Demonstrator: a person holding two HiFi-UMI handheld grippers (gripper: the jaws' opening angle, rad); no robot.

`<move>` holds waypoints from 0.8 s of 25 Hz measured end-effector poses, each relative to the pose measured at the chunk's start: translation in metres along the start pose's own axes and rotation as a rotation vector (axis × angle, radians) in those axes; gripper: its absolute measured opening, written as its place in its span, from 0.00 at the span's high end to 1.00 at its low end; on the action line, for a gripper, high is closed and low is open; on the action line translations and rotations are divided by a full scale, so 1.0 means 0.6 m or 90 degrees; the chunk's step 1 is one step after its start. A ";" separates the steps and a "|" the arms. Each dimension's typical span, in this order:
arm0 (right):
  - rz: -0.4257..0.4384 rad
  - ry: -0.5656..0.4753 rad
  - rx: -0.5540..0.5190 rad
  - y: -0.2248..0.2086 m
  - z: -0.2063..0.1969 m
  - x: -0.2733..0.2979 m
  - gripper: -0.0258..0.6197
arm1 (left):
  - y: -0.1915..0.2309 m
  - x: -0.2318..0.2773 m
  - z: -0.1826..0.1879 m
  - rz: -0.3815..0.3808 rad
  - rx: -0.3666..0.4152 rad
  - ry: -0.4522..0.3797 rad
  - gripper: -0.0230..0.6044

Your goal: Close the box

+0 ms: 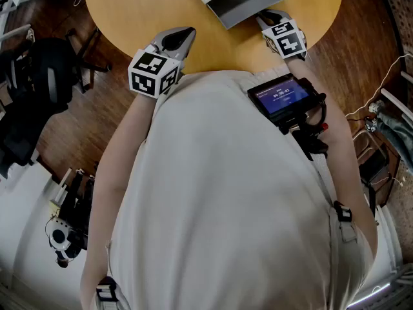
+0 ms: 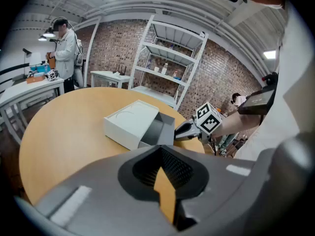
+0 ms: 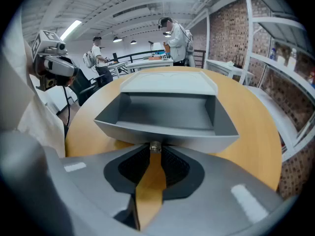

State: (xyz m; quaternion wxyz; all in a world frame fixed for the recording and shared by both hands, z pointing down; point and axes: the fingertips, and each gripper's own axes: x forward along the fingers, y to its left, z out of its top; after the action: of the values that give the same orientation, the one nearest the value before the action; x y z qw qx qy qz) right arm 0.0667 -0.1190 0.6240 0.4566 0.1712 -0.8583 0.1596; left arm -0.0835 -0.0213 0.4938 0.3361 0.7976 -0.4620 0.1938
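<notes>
Brick walls and white shelving stand behind the round wooden counter (image 2: 59,127). On it lies the white rectangular cardboard box (image 2: 129,122), with its grey inner tray (image 3: 162,114) slid partway out toward you. Your right hand-held gripper (image 3: 155,149) has its jaws pressed almost together on nothing, tips against the tray's front wall. Your left hand-held gripper (image 2: 160,154), likewise drawn together and empty, is left of the box, apart from it.
</notes>
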 end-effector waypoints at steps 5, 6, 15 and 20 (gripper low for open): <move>-0.002 -0.004 0.002 -0.011 0.032 0.002 0.85 | -0.005 -0.021 -0.013 0.022 -0.011 -0.006 0.96; 0.001 -0.008 0.001 -0.011 0.039 0.002 0.85 | -0.007 -0.027 -0.016 0.028 -0.014 -0.008 0.96; 0.022 -0.027 0.000 -0.026 0.121 0.029 0.85 | -0.009 -0.086 -0.047 0.110 -0.069 -0.039 0.96; 0.017 -0.042 0.003 -0.029 0.114 0.016 0.84 | -0.022 -0.106 -0.077 0.143 -0.106 -0.048 0.96</move>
State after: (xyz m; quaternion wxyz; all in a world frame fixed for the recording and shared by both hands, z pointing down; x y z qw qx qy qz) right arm 0.0195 -0.1654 0.5977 0.4255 0.1661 -0.8747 0.1620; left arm -0.1037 0.0551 0.4819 0.3599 0.7169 -0.5750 0.1608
